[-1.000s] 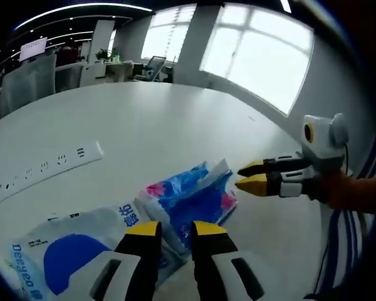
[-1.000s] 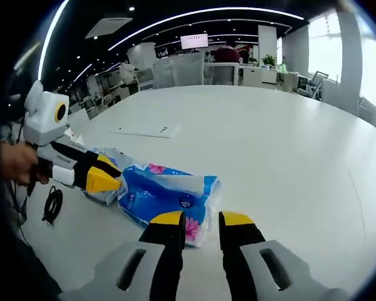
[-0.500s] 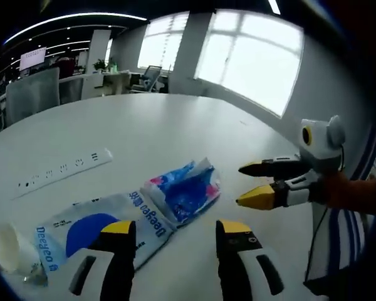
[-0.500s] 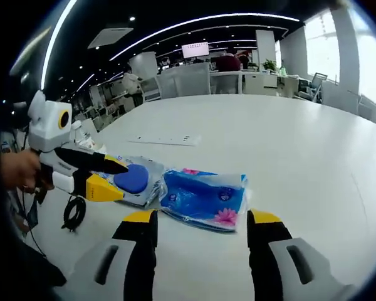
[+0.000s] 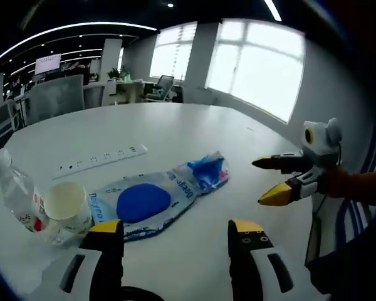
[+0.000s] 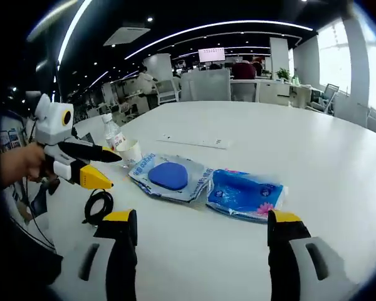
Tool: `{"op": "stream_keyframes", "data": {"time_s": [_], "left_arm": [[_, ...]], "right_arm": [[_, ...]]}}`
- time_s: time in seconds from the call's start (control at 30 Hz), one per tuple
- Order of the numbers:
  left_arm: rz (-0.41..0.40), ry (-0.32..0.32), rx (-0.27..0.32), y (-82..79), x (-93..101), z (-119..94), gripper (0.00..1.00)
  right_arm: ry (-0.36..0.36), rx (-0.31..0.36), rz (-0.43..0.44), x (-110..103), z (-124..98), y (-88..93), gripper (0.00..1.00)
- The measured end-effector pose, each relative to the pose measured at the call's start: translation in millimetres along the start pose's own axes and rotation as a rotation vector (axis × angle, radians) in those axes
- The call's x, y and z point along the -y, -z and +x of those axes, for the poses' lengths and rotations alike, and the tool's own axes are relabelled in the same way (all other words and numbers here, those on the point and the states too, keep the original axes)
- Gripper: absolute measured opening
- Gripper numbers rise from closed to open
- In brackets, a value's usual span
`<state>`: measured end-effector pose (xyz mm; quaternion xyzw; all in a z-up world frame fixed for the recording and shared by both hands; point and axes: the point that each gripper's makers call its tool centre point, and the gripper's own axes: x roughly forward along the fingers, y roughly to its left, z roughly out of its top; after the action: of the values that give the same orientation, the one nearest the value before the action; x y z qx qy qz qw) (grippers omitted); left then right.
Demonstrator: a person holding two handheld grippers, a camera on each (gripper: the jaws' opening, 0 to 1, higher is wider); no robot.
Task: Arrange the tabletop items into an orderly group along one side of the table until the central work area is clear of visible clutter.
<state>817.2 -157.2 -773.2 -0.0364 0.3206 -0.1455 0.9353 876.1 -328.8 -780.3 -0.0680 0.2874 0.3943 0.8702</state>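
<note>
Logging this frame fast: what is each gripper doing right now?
Left gripper: open, holding nothing.
Right gripper: open, holding nothing.

Plastic bottle (image 5: 12, 194) partly behind paper cup (image 5: 66, 204) with label unreadable, blue tissue pack (image 5: 207, 174) half overlapped by white pouch (image 5: 138, 204), small print on pouch illegible, black cable (image 6: 99, 205) partly cut off at worktop (image 6: 338, 169) edge

White table (image 6: 338, 163) carries blue tissue pack (image 6: 243, 194), white-blue wipes pack (image 6: 169, 177), paper cup (image 6: 131, 152), water bottle (image 6: 113, 133), power strip (image 6: 194, 142), coiled black cable (image 6: 98, 205).
</note>
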Motion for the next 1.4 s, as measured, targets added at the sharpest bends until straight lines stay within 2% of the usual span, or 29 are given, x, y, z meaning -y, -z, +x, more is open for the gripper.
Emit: {"op": "stream_keyframes", "data": {"time_s": [0.03, 0.13, 0.3, 0.53, 0.8, 0.97, 1.03, 1.27, 1.4], "left_arm": [[-0.001, -0.003, -0.001, 2.2, -1.1, -3, 0.67], [-0.015, -0.044, -0.018, 22.1, -27.5, -26, 0.67], [-0.033, -0.078, -0.041, 47.4, -50.5, -51, 0.71], [-0.058, -0.118, -0.071, 80.7, -80.5, -72, 0.73], [-0.075, -0.117, -0.108, 106.7, -92.1, -80, 0.72], [-0.081, -0.094, -0.131, 118.9, -88.6, -76, 0.64], [-0.085, -0.089, -0.137, 123.5, -88.2, -73, 0.62], [-0.104, -0.089, -0.148, 129.4, -85.8, -69, 0.49], [-0.125, -0.089, -0.163, 136.2, -87.0, -65, 0.43]], "right_arm": [[-0.002, 0.0, -0.001, -2, 0, 0.6, 0.87], [-0.023, -0.015, -0.004, -23, 6, 8.9, 0.92], [-0.049, -0.03, 0.007, -51, 9, 18.0, 0.96], [-0.104, -0.065, 0.001, -95, 20, 28.9, 0.98], [-0.157, -0.111, -0.014, -132, 35, 35.8, 0.81], [-0.188, -0.15, -0.019, -152, 44, 41.7, 0.69], [-0.197, -0.158, -0.023, -159, 49, 44.4, 0.67], [-0.233, -0.194, -0.042, -180, 62, 48.0, 0.53], [-0.25, -0.224, -0.014, -192, 73, 53.0, 0.47]]}}
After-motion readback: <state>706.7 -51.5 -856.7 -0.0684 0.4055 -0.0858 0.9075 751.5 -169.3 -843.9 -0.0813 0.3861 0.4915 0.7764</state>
